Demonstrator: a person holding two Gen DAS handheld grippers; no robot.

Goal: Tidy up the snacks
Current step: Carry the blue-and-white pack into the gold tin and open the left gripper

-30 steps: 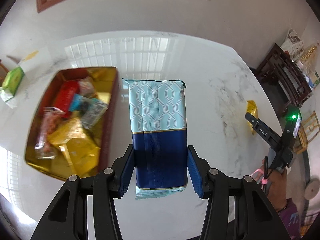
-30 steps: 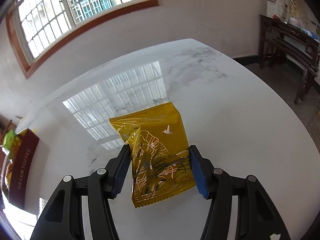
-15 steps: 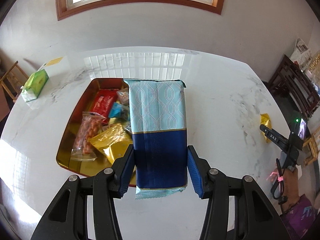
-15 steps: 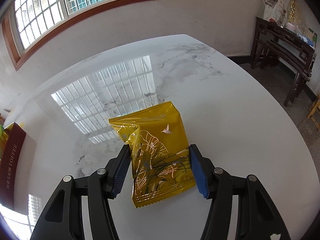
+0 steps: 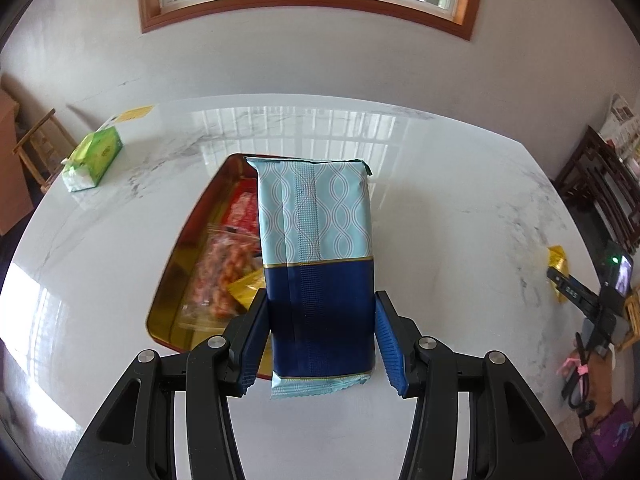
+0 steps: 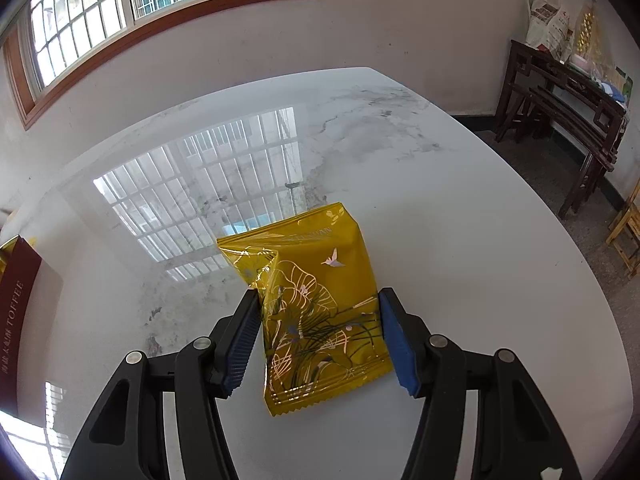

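Left wrist view: my left gripper (image 5: 320,338) pinches a long blue snack pack (image 5: 318,264) by its dark lower half, both pads pressed against its sides. It hangs above a gold tin (image 5: 168,276) of mixed snacks on the white marble table (image 5: 460,220). A green tissue pack (image 5: 94,158) lies far left.

Right wrist view: my right gripper (image 6: 316,338) clamps a yellow snack packet (image 6: 316,312) between its blue pads, above the table (image 6: 480,240). A dark red lid (image 6: 14,312) sits at the left edge.

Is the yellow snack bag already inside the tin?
No, the yellow snack bag is clamped in the right gripper above the white table.
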